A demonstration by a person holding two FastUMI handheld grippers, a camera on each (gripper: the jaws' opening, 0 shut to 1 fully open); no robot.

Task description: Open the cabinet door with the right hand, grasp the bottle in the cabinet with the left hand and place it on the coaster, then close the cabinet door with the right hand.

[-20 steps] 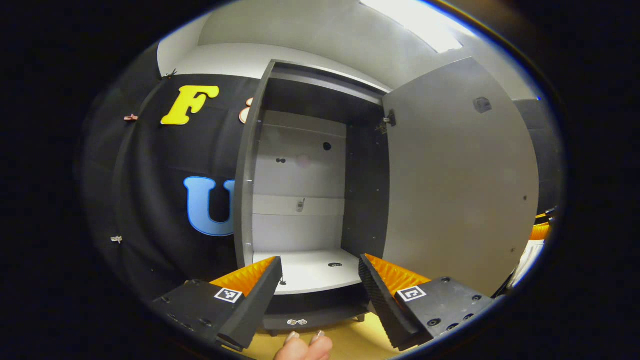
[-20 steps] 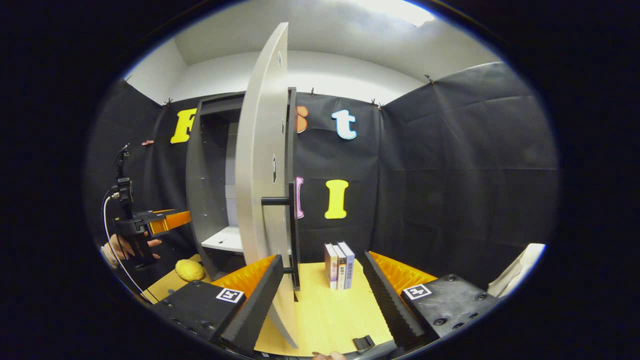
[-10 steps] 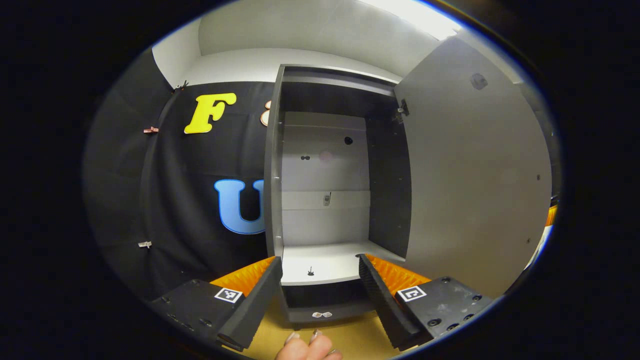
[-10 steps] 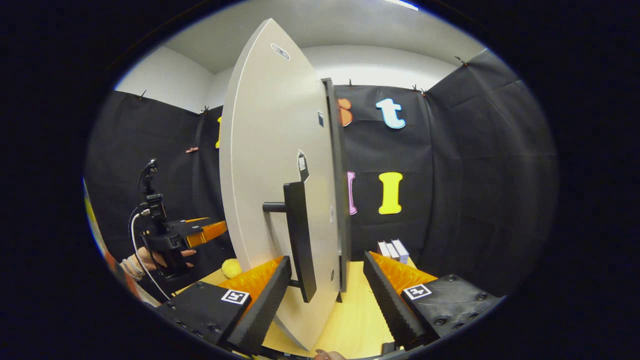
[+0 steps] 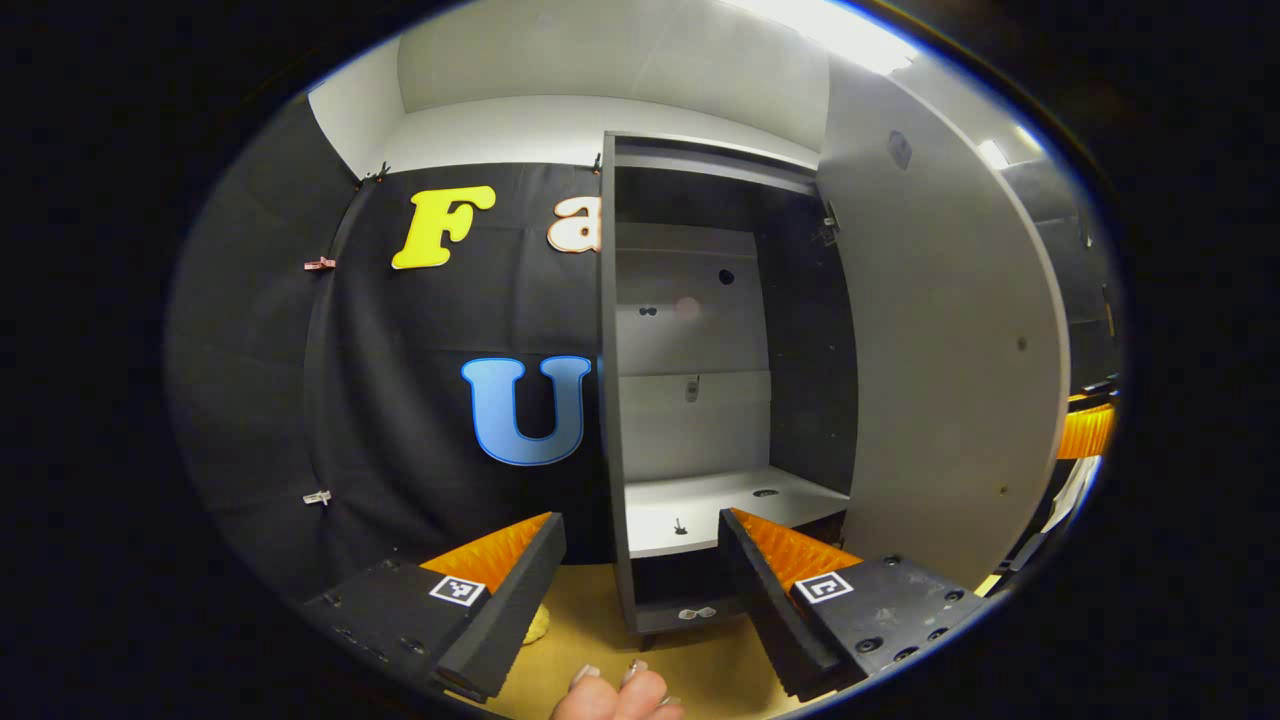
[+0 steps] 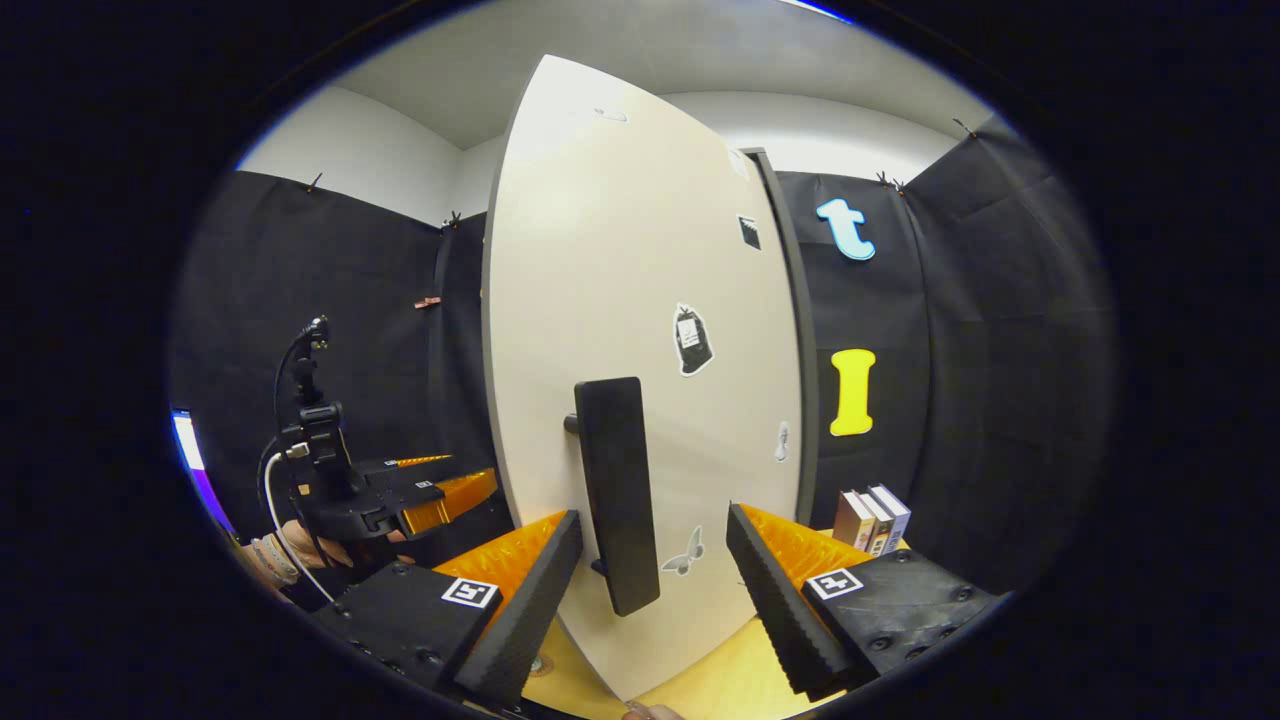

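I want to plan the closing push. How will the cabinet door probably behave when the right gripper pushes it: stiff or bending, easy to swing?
The cabinet door looks like a flat rigid panel, so it should probably not flex. It hangs on a hinge, so it would likely swing rather than slide. The handle, between the open fingers of the right gripper, stands proud, and its smooth face may slip.

Cabinet [image 6: 785, 330] interior hidden behind door [image 6: 640, 300].

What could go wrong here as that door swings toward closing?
The right gripper is open, its fingers either side of the door handle without gripping, so it might slip off. The left gripper hangs open near the cabinet opening, where the cabinet door could strike it.
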